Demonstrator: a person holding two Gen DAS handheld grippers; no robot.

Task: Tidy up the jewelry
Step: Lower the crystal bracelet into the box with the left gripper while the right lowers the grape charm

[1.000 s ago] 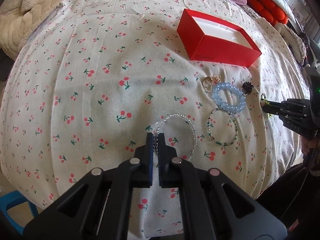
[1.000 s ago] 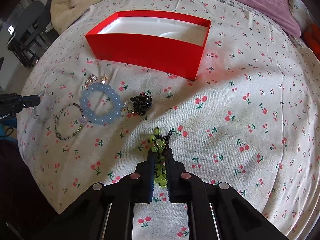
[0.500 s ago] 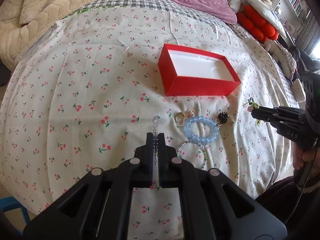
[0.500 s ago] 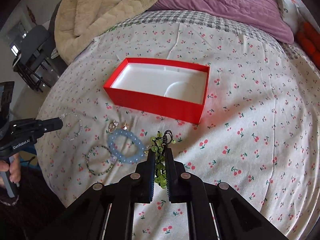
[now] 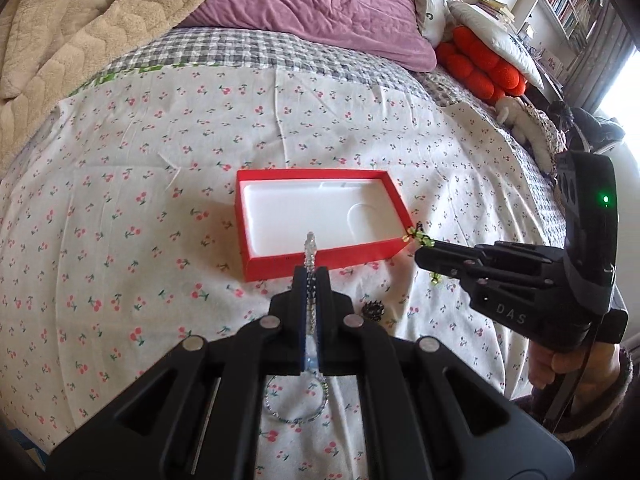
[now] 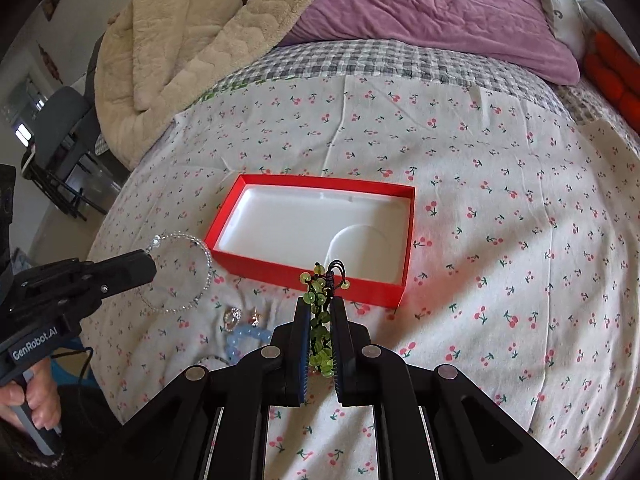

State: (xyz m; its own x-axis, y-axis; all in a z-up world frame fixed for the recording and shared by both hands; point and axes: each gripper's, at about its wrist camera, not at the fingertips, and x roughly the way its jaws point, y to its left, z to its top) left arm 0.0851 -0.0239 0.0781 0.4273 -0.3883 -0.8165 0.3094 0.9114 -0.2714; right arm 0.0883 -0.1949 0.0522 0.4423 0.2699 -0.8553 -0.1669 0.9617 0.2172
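**Both grippers held bracelets above the bed, near the red box**

The left gripper [image 5: 311,280] was clamped nearly closed on a clear crystal bracelet [image 6: 182,276]. In the left wrist view a short run of its beads stood up past the fingertips, and the rest passed down between the pads. In the right wrist view the same bracelet hung as an open ring from the gripper's tip, above the sheet and just to the left of the box's near left corner.

The right gripper [image 6: 320,308] was likewise pinched on a green bead bracelet [image 6: 320,320] strung with dark cord. The beads bunched between the pads, and a few beads and cord loops poked out beyond the tips. From the left wrist view, this gripper's tip sat close to the box's near right corner.

The red box [image 6: 248,260], open and lined with a white moulded tray, lay on the cherry-print sheet [image 6: 500,280] ahead of both grippers. It held no jewelry.

More pieces remained on the sheet in front of the box: a pale blue bead bracelet [image 6: 244,340], partly hidden by the right gripper, a pair of small gold and silver rings [image 6: 240,317] just beyond it, and a dark bead bracelet [image 5: 296,412] seen under the left gripper. A small dark charm [image 5: 373,312] lay near the left gripper's right finger.

A hand [image 6: 36,404] gripped the left gripper's handle at the frame's edge.
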